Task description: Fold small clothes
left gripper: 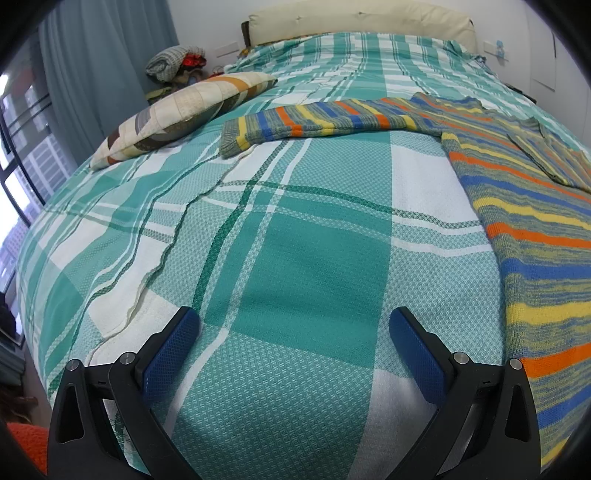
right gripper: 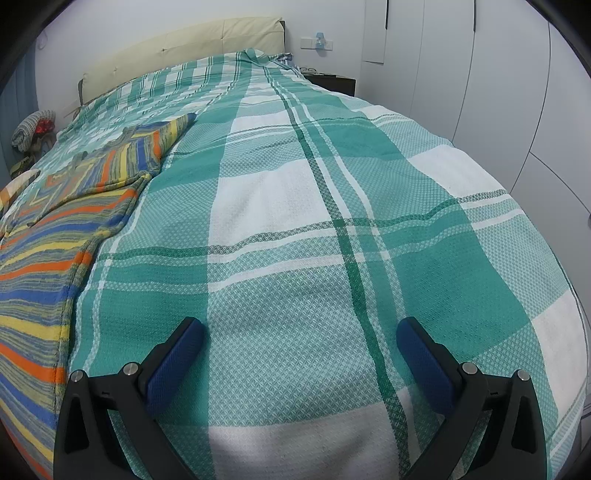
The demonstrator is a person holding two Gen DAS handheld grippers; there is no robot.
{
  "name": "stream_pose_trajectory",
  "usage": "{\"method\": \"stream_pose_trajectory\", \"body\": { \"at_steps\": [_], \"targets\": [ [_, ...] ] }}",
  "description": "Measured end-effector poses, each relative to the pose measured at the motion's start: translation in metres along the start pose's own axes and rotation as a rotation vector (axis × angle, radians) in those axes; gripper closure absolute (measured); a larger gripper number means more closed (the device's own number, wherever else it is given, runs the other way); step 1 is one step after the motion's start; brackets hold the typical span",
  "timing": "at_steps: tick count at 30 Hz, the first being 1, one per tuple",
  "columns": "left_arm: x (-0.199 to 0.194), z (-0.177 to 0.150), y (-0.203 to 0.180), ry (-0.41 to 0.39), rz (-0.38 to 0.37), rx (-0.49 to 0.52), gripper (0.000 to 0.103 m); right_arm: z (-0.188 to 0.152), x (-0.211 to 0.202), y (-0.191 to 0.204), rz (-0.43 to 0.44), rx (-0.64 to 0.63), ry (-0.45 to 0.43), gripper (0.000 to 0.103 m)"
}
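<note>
A striped knit sweater (left gripper: 524, 206) in orange, yellow, blue and grey-green lies flat on the green-and-white checked bedspread (left gripper: 295, 221). In the left wrist view its body runs down the right side and one sleeve (left gripper: 314, 120) stretches left across the bed. In the right wrist view the sweater (right gripper: 48, 236) fills the left edge, with the other sleeve (right gripper: 162, 138) folded over its body. My left gripper (left gripper: 294, 325) hovers open over bare bedspread, left of the sweater. My right gripper (right gripper: 301, 332) is open over the bedspread (right gripper: 332, 221), to the right of the sweater. Neither holds anything.
A patchwork pillow (left gripper: 173, 118) lies at the far left of the bed. A cream headboard (left gripper: 362, 18) closes the far end. A pile of clothes (left gripper: 177, 64) sits beside the bed near a curtain. White wardrobe doors (right gripper: 498, 74) and a dark nightstand (right gripper: 332, 83) stand on the right.
</note>
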State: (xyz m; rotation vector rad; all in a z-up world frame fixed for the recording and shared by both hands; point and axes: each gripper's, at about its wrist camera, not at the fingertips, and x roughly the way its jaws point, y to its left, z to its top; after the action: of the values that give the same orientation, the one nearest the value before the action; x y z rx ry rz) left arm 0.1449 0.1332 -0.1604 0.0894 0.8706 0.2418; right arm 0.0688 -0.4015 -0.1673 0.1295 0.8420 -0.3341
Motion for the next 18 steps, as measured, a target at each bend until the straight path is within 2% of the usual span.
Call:
{"method": "stream_pose_trajectory", "body": {
  "at_steps": [10,12,13,15,16,17,18],
  "targets": [
    [0.0,0.0,0.0,0.0,0.0,0.0,0.0,0.0,0.0,0.0,-0.003,-0.002,0.001,0.0],
    [-0.001,0.002,0.001,0.017,-0.009,-0.001,0.0,0.0,0.001,0.0,-0.005,-0.004,0.002,0.0],
    [-0.002,0.006,0.004,0.05,-0.027,-0.004,0.0,0.001,0.001,0.0,-0.005,-0.005,0.002,0.0],
    [-0.004,0.019,0.012,0.137,-0.119,-0.032,0.001,0.001,0.001,0.0,-0.006,-0.005,0.002,0.0],
    [-0.007,0.029,0.019,0.144,-0.207,-0.063,0.001,0.001,0.001,0.0,-0.006,-0.005,0.002,0.0],
    [-0.011,0.041,0.029,0.119,-0.297,-0.109,0.001,0.001,0.001,0.0,-0.006,-0.006,0.002,0.0],
    [-0.013,0.053,0.038,0.095,-0.345,-0.149,0.001,0.001,0.001,0.0,-0.006,-0.006,0.002,0.0]
  ]
}}
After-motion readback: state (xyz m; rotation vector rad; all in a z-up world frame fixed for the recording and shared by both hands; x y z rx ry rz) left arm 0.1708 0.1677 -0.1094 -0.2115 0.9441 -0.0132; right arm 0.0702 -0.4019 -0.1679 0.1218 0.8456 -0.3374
